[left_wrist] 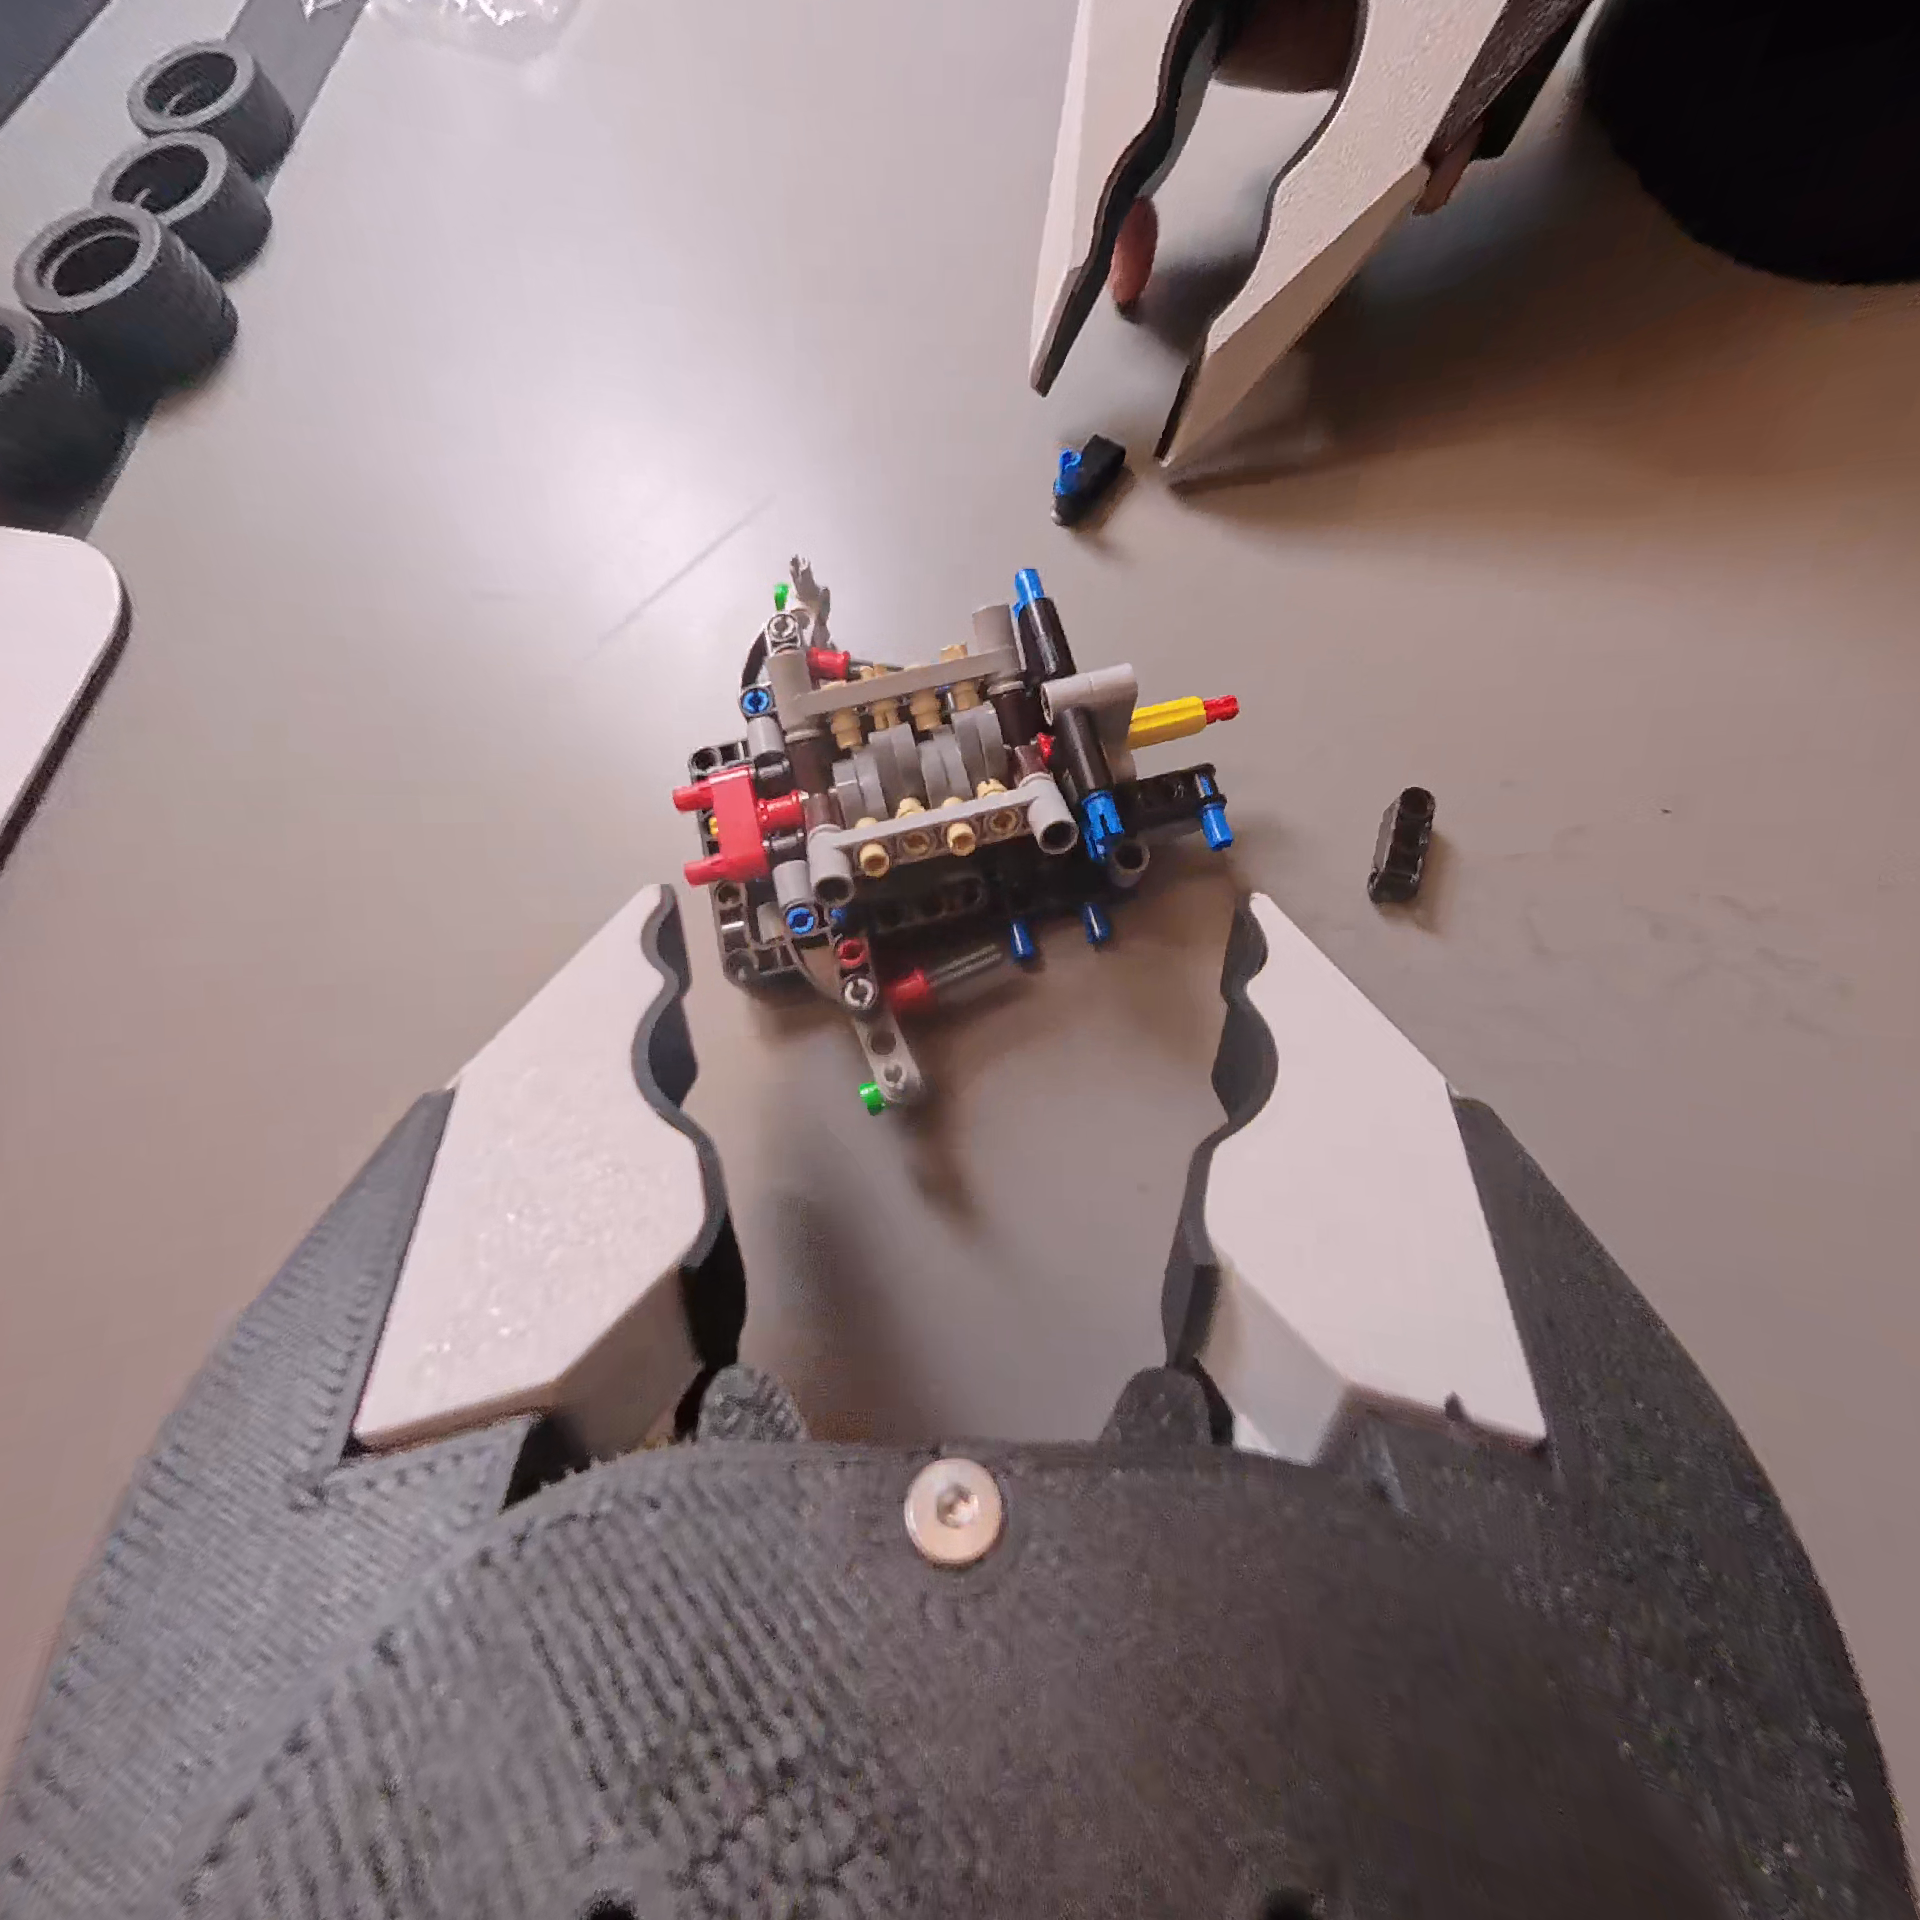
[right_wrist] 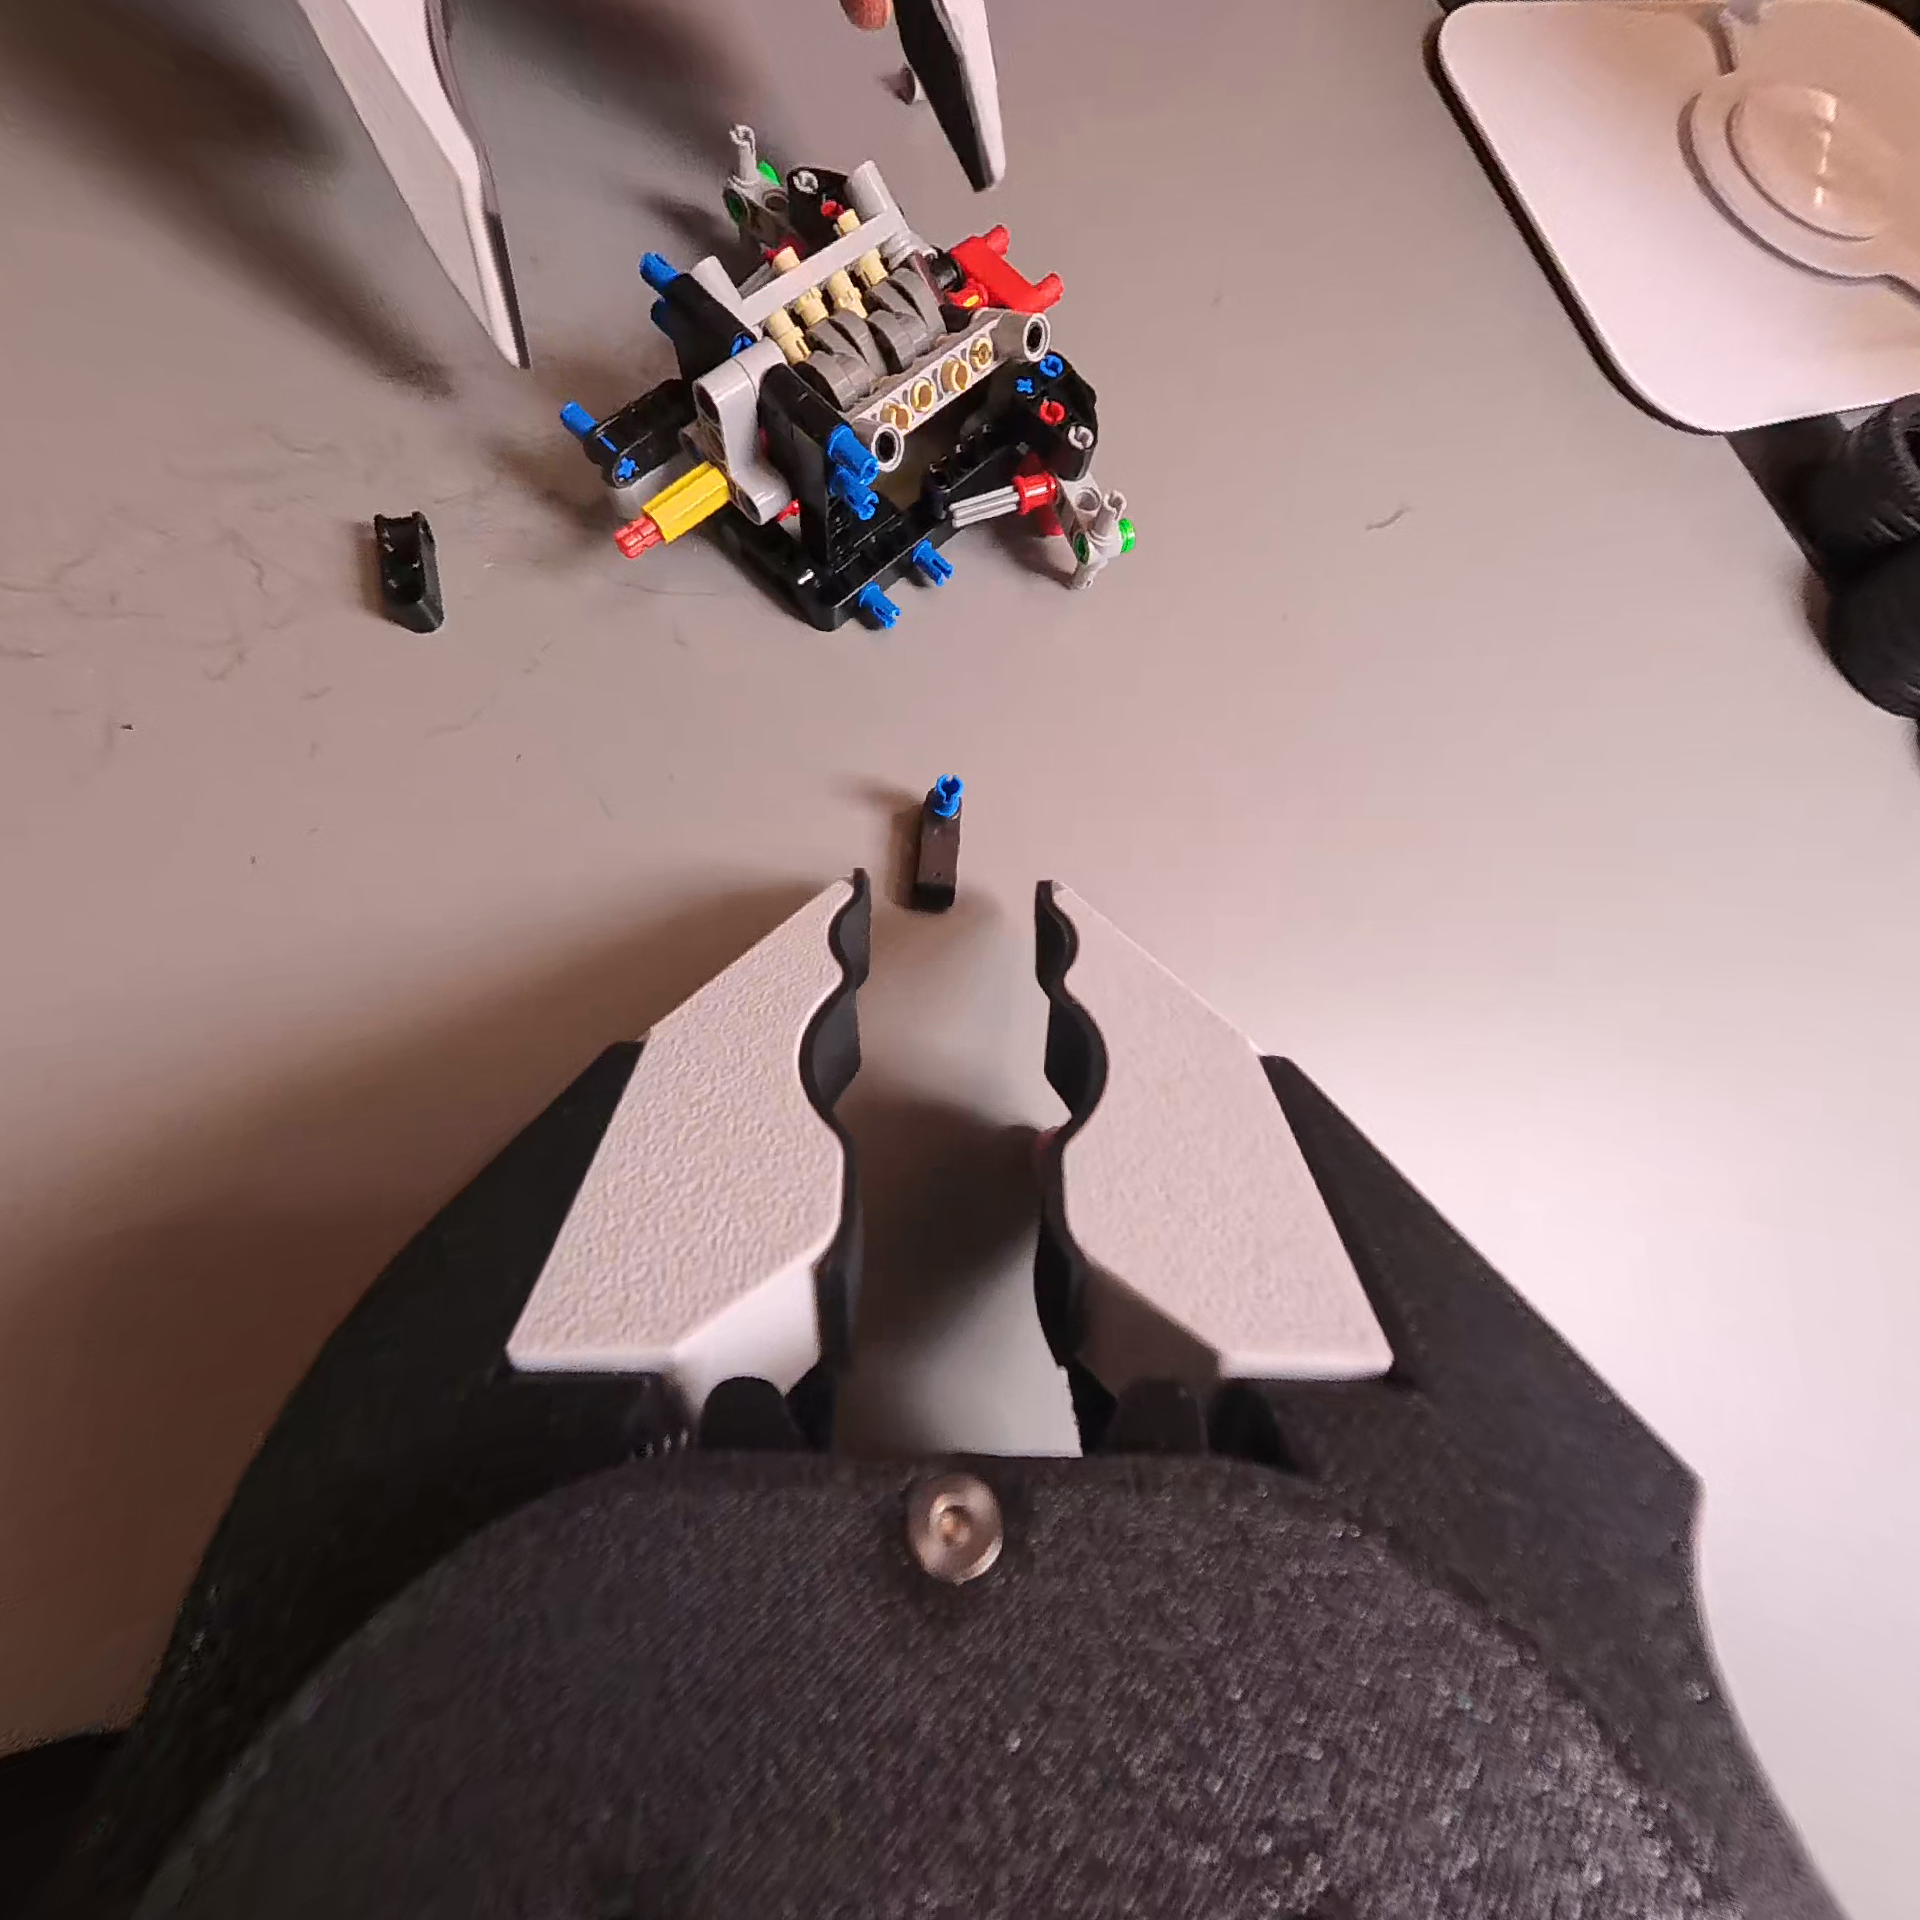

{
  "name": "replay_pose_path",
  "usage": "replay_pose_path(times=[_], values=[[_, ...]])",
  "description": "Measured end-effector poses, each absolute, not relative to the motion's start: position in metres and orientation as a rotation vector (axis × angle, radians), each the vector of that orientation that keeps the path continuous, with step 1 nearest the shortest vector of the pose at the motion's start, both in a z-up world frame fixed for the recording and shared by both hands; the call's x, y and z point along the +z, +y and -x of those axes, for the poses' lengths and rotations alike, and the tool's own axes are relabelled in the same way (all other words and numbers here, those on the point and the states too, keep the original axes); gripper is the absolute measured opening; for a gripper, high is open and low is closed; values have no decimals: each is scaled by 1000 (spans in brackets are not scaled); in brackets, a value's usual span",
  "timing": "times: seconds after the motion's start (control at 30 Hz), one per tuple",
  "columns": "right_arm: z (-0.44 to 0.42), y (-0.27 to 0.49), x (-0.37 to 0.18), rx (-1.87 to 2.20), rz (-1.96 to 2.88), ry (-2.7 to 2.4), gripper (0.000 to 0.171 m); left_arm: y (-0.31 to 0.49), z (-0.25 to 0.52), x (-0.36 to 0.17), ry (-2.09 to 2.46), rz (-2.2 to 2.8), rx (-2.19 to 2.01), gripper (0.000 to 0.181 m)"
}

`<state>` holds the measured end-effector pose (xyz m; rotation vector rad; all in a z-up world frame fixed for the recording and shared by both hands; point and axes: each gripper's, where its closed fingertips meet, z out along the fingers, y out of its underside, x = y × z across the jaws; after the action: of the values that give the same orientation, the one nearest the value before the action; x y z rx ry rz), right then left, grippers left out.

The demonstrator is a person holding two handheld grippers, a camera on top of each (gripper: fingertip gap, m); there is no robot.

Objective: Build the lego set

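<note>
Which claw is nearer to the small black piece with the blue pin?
The right claw: the black piece with the blue pin lies just beyond its tips. The left claw is open at the lego build, farther away.

A plain grey counter is being used as the carrying surface. Near its middle a partly built lego assembly of grey, black, red, blue and yellow parts is being carried on a black base. A small black connector with a blue pin is being left well apart from it, and a short black beam piece is being kept near its yellow-axle side. Along one edge a row of black tyres is being lined up, and beside them a white rounded board is being laid flat
</note>
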<state>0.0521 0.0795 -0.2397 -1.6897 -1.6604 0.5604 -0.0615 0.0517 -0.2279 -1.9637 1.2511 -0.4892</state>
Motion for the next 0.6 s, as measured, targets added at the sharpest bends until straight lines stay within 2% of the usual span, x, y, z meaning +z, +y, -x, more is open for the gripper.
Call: replay_pose_path(times=[0.1,0.27,0.6], values=[[-51,80,-240,534,1681,-1664,30,56,54,-229,1229,1972,-445,106],[-50,80,-241,512,1668,-1670,29,56,46,-231,1216,1955,-470,100],[-49,80,-241,510,1663,-1667,27,50,42,-231,1321,1863,-539,99]])
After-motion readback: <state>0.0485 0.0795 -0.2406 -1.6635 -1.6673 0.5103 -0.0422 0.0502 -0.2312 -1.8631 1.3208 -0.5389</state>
